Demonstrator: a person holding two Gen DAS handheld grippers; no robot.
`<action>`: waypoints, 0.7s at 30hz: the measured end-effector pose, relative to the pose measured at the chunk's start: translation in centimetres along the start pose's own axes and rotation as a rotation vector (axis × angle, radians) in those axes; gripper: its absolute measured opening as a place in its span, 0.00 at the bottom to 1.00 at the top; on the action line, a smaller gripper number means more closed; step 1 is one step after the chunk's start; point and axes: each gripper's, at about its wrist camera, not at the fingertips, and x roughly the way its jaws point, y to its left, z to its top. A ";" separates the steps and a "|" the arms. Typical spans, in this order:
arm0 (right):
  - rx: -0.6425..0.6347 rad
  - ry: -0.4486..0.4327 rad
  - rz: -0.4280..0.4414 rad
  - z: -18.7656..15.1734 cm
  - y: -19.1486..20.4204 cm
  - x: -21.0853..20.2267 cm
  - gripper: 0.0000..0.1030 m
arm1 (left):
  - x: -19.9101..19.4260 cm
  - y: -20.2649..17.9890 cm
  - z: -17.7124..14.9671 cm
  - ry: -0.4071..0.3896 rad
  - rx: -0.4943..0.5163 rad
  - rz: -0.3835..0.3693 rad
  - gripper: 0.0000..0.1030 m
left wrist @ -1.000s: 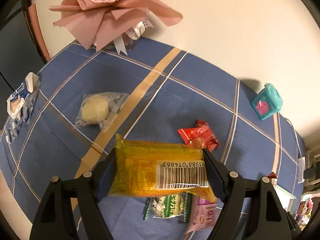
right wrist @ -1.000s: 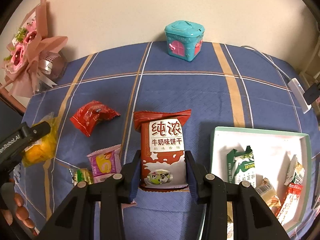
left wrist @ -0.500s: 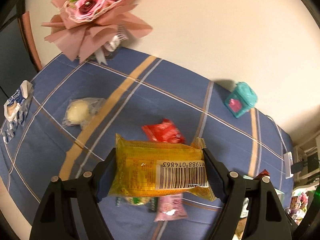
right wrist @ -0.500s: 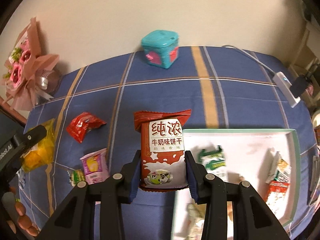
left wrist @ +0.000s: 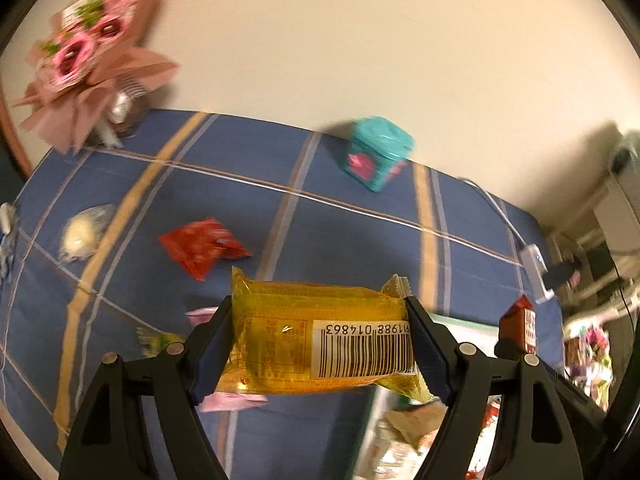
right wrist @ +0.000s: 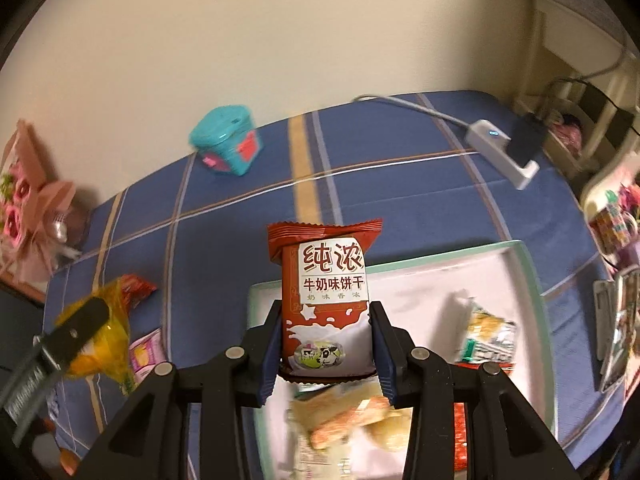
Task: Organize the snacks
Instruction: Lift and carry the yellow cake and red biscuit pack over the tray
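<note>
My left gripper [left wrist: 318, 342] is shut on a yellow snack packet [left wrist: 320, 344] with a barcode, held above the blue checked tablecloth. My right gripper [right wrist: 325, 350] is shut on a red and white milk biscuit packet [right wrist: 326, 300], which hangs over the left part of the white tray [right wrist: 520, 276]. The tray holds several wrapped snacks, among them a green and white one [right wrist: 486, 336]. In the right wrist view the left gripper [right wrist: 76, 332] with the yellow packet shows at the left. The biscuit packet [left wrist: 520, 322] also shows at the right of the left wrist view.
On the cloth lie a red packet [left wrist: 200, 246], a pink packet [left wrist: 224, 396], a small green one [left wrist: 154, 340] and a clear-wrapped round cake [left wrist: 80, 236]. A teal toy box [right wrist: 226, 146] and a pink bouquet [left wrist: 92, 56] stand at the back. A white charger [right wrist: 500, 152] lies back right.
Both grippers moved right and rose a little with their packets. The tray has come under the right gripper and its corner now shows in the left wrist view.
</note>
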 end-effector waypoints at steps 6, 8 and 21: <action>0.073 -0.023 -0.025 0.4 -4.2 -1.4 0.41 | 0.3 -4.5 -1.5 0.021 0.089 -0.039 0.79; 0.095 -0.031 -0.032 0.5 -5.4 -1.7 0.41 | 0.4 -5.9 -2.1 0.026 0.117 -0.048 0.79; 0.142 -0.037 -0.055 0.7 -9.7 -2.3 0.42 | 2.0 -13.5 -5.2 0.063 0.276 -0.097 0.79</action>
